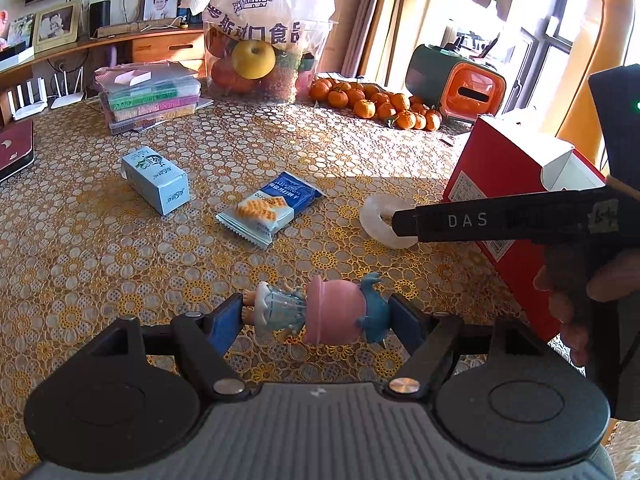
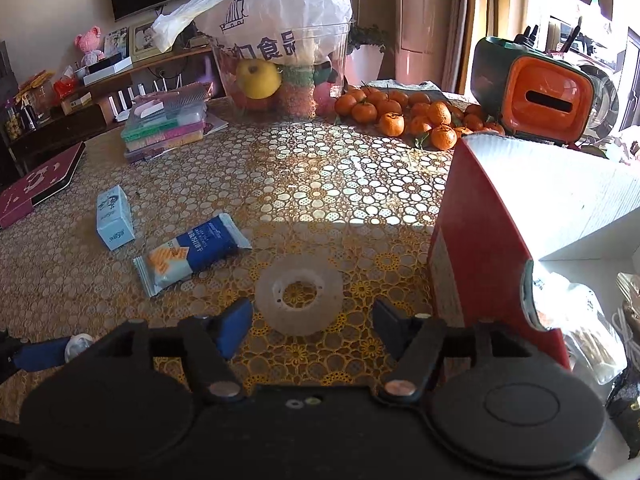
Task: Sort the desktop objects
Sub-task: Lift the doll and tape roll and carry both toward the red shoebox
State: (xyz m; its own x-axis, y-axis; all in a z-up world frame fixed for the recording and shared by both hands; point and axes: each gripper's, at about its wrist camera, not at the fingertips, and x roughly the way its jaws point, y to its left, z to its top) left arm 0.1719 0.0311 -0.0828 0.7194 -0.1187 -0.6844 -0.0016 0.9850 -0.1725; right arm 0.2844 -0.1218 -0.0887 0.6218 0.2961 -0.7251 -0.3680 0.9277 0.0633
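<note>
Left claw (image 1: 314,314) squeezes my toy doll (image 1: 316,310).
Right claw (image 2: 312,316) is wide apart by the tape ring (image 2: 300,300); next I grab it.

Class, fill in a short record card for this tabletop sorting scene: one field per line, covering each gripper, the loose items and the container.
left gripper: shut on toy figurine, held sideways just above the table
right gripper: open, fingers either side of translucent tape roll
tape roll: flat on patterned tablecloth, beside red box
biscuit packet: flat, left of the tape roll
light blue carton: lying down, left of the packet
red box: open top, at the right
background: mandarins, fruit tub under plastic bag
</note>
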